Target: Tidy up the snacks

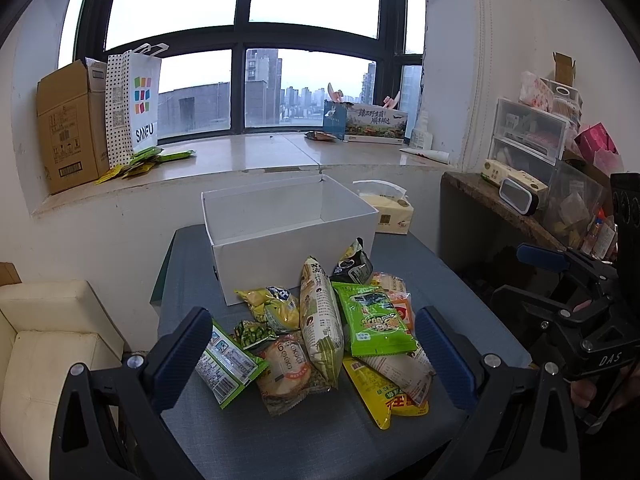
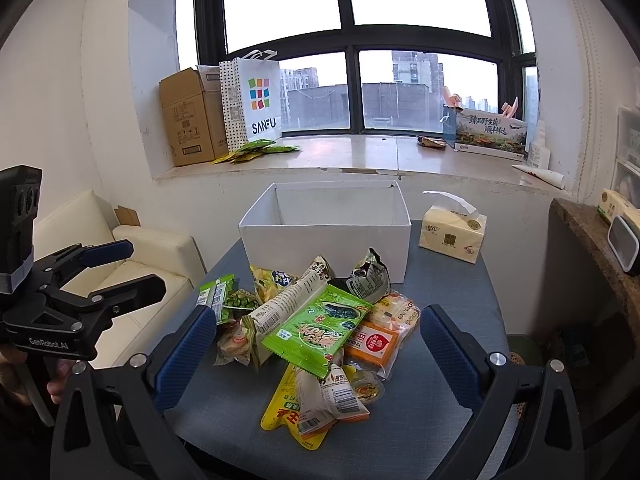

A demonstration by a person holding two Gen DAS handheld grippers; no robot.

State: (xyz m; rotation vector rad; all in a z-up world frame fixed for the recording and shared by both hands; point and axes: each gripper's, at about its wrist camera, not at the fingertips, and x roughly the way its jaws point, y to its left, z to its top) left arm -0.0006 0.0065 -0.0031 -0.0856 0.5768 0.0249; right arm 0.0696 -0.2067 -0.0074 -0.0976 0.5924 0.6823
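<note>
- I have both grippers hanging over the near edge of the bench [image 2: 432, 412], each one empty with its jaws wide apart, so either can drop onto a packet without a further opening move.
- The left gripper [image 1: 312, 356] frames the left and middle of the snack pile [image 1: 332, 328]; the right gripper [image 2: 318, 356] frames the middle and right. I read that split as a way to share the heap between hands.
- The snacks lie in one loose, overlapping heap at the middle of the bench, toward its near edge. None is in the box yet, as far as I can see, so I judge the sorting is at its start.
- The white box [image 2: 326, 240] stands open-topped at the far edge, just behind the heap and touching one or two packets leaning on its front wall. What I see of its inside looks bare. Placed there, it makes a short carry from heap to box.
- A green packet [image 2: 316, 330] lies on top of the pile, flat and clear of cover, so I would take it first; lifting a buried one would drag its neighbours.
- A tissue pack [image 2: 452, 236] sits at the far right corner, apart from the snacks; I would leave it alone.
- The crinkly film wrappers will likely slip, so I would pinch an edge seam.
</note>
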